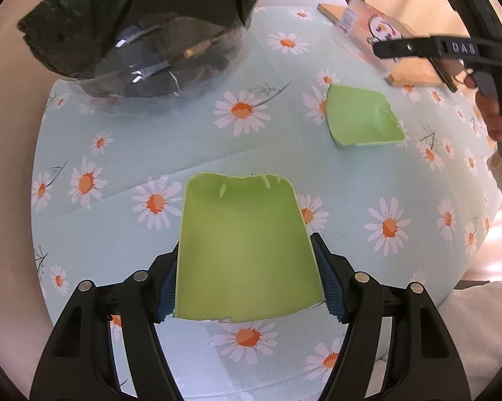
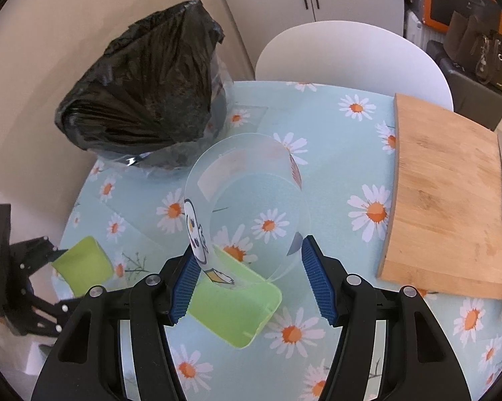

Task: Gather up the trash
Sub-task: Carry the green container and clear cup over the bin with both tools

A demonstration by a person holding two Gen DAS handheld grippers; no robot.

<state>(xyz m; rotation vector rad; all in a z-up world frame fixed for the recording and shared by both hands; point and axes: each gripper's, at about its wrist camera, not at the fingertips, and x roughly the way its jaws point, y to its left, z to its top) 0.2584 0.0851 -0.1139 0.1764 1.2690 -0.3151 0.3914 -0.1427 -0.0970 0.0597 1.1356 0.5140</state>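
My left gripper is shut on a torn green plastic piece, held above the daisy tablecloth; it also shows at the left of the right wrist view. A second green piece lies on the table to the right; in the right wrist view it lies under my right gripper. My right gripper is shut on a clear plastic cup with a printed cartoon, held above that piece. A bin lined with a black trash bag stands at the table's far left and shows in the right wrist view.
A wooden cutting board lies on the right of the round table. A white chair stands behind the table. A wall runs along the left beside the bin.
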